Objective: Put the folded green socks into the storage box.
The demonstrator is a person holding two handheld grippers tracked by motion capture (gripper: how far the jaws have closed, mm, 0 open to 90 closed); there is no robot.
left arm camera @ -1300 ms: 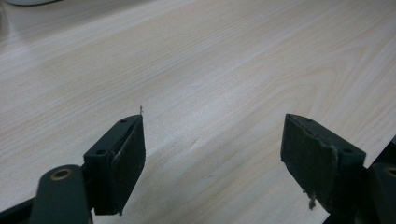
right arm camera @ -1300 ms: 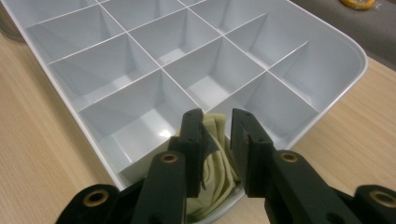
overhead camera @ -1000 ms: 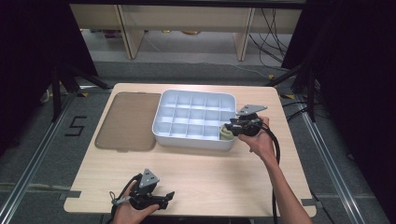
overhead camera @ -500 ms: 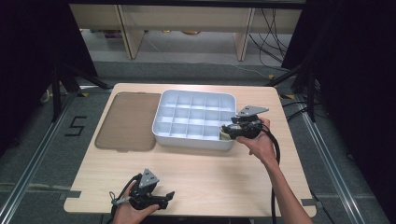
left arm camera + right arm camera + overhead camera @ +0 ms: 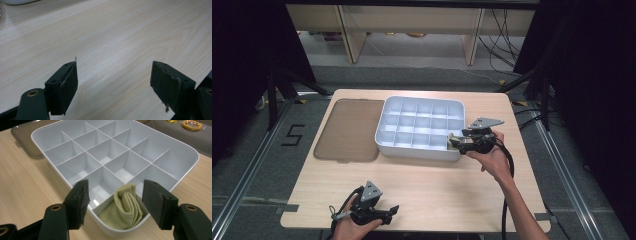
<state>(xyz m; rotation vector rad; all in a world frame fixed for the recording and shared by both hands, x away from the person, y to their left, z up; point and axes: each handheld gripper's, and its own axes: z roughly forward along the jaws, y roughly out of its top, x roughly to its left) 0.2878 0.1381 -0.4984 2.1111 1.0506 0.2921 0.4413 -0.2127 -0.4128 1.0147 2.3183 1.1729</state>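
Yellow cloth (image 5: 125, 206) now lies free in the tray's (image 5: 186, 171) corner box; right tool (image 5: 115, 202) has just spread apart.

lid (image 5: 349, 129): brown, flat on tabletop (image 5: 432, 185), beside tray's far side from right fingers | floor mark "5" (image 5: 292, 135)

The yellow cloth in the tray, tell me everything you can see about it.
The yellow cloth is pale, soft-looking fabric, folded into a loose roll with its layers showing at the top. It sits tucked in a corner compartment of the white divided tray, leaning on the compartment's walls. The right claw stands open around it, pads clear.
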